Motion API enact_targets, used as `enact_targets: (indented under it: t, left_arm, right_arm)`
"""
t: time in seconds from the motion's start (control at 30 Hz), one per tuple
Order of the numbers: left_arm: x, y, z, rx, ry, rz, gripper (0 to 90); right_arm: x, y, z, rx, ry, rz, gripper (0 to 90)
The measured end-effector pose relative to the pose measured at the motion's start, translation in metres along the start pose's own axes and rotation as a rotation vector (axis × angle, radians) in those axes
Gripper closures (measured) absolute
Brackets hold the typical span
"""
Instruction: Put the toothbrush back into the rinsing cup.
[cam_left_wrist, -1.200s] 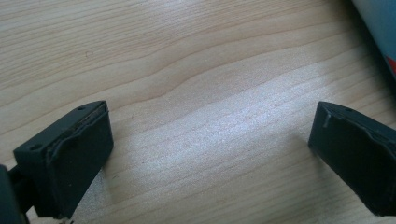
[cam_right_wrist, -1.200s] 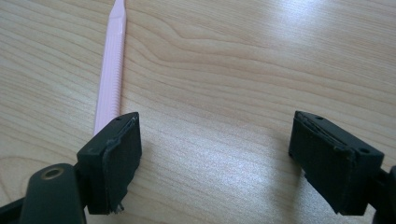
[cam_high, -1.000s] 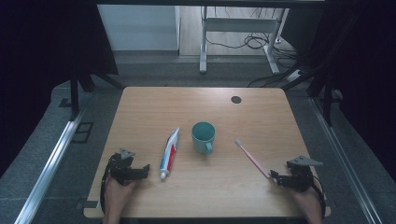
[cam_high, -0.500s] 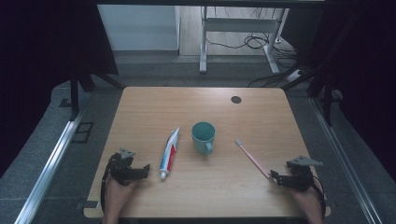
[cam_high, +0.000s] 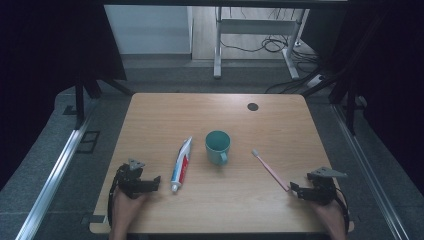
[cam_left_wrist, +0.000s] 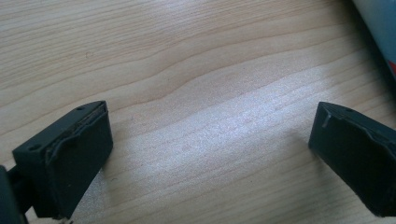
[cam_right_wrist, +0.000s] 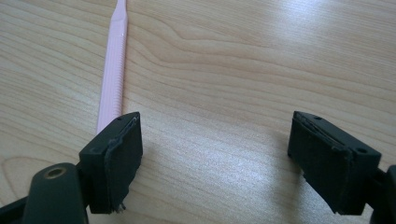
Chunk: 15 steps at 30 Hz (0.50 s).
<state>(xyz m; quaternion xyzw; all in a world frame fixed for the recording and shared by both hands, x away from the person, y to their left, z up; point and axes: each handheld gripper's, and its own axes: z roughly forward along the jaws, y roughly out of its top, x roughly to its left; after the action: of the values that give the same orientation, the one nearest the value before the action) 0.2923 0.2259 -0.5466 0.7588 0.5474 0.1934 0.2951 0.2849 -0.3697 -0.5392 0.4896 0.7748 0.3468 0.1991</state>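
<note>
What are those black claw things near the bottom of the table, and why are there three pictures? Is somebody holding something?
Those black claws are grippers, like big tweezers with two jaws. A person holds one in each hand. The big picture comes from a camera up high, looking down at the wooden table. There you see the left gripper and the right gripper near the person's edge.

The other two pictures come from little cameras that ride on the grippers and look out between the jaws. So the left gripper and the right gripper each show two black blocks with wood between them.

On the table lie a toothpaste tube, a green mug and a pink toothbrush. The toothbrush handle passes just beside one jaw of the right gripper.

Both grippers are open, and nothing is held.
</note>
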Motion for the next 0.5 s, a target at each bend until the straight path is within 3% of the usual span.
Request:
enact_targets:
  t: [0.5]
  left_arm:
    - [-0.0001,0.0005,0.0003,0.001,-0.001,0.0,0.0]
  right_arm:
    - [-0.0013,0.0049,-0.0097,-0.003,0.009,0.011,23.1]
